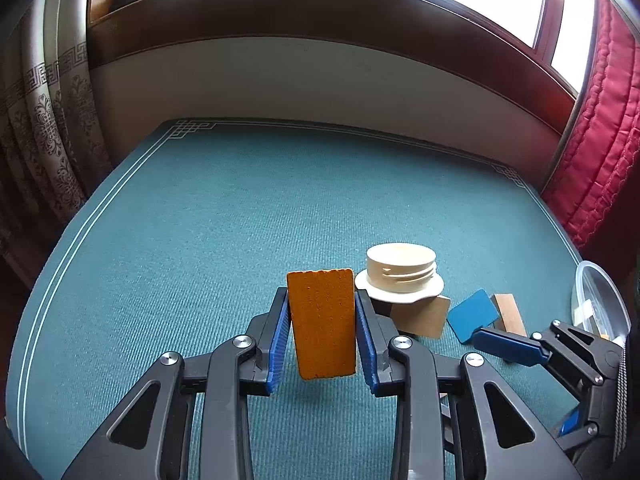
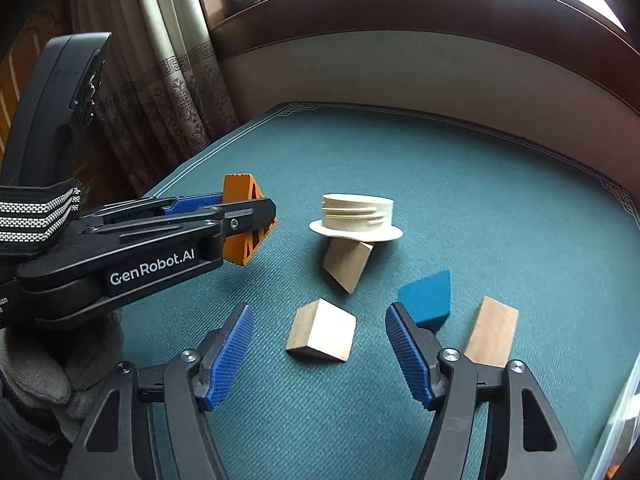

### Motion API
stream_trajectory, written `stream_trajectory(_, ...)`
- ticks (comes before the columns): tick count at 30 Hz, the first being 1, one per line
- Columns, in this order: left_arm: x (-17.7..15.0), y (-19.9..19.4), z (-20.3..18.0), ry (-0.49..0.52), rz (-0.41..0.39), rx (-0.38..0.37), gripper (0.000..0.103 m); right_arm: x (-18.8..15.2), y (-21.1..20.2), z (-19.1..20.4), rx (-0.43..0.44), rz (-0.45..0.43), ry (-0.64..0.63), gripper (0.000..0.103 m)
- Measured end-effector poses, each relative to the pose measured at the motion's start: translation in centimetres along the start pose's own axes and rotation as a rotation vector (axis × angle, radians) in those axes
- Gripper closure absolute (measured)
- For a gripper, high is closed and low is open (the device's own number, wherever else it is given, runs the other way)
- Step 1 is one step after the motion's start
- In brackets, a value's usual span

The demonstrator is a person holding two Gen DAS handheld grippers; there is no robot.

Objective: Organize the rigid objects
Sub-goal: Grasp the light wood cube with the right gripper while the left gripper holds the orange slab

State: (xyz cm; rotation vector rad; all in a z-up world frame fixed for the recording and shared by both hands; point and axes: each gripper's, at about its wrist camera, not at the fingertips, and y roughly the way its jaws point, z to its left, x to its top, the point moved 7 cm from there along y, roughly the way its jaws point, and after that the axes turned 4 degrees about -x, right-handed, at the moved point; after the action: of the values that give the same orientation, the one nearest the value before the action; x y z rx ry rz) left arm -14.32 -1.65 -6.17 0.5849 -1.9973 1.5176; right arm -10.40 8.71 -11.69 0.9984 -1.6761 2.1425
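Left wrist view. The left gripper (image 1: 322,322) is closed on an orange block (image 1: 322,322), its blue pads pressing the block's two long sides; the block stands nearly upright between them, lifted clear of the table (image 1: 200,220), which is covered in teal cloth. Just right of the block sits a cream threaded cap (image 1: 401,270), brim down, perched on a tan wooden block (image 1: 422,316). Further right lie a blue block (image 1: 474,314) and a thin wooden piece (image 1: 510,314). The rim of a clear plastic container (image 1: 592,292) shows at the right edge, and it is probably the collecting bin; what it holds cannot be told. One finger of the right gripper (image 1: 508,346) reaches in toward the blue block.

Right wrist view. The right gripper (image 2: 318,350) stands about half open and holds nothing; a wooden wedge (image 2: 322,336) lies on the table between its pads, touching neither. The blue block (image 2: 428,296) lies just beyond the right-hand pad, and the flat wooden piece (image 2: 492,332) is beside it. The cap (image 2: 356,216) rests on the tilted tan block (image 2: 348,264). At left, the left gripper (image 2: 244,216) carries the orange block (image 2: 240,220).

Progress, as judged: early. One piece is in hand, none visibly sorted, and five remain loose on the table.
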Motion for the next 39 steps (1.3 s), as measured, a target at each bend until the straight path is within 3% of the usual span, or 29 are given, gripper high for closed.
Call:
stream_trajectory(8,-0.1,0.0,0.5,-0.008,-0.003,0.008,0.071,0.9,2.4,1.4,0.016,0.050,-0.104,0.054)
stream_trajectory(20,-0.5,0.2,0.7,-0.009,0.001,0.011,0.071,-2.6,0.1,2.4,0.015,0.073,-0.187,0.060)
stream_trajectory(26,-0.6,0.0,0.6,-0.002,-0.007,0.009,0.071,-2.6,0.2,2.6,-0.048,0.070,-0.147,0.060)
stream_trajectory(32,-0.7,0.0,0.6,-0.001,-0.008,0.008,0.071,-2.6,0.1,2.5,-0.114,0.058,-0.108,0.071)
stream_trajectory(39,-0.9,-0.2,0.0,0.010,-0.012,0.006,0.071,-2.9,-0.6,1.6,-0.151,0.045,-0.048,0.071)
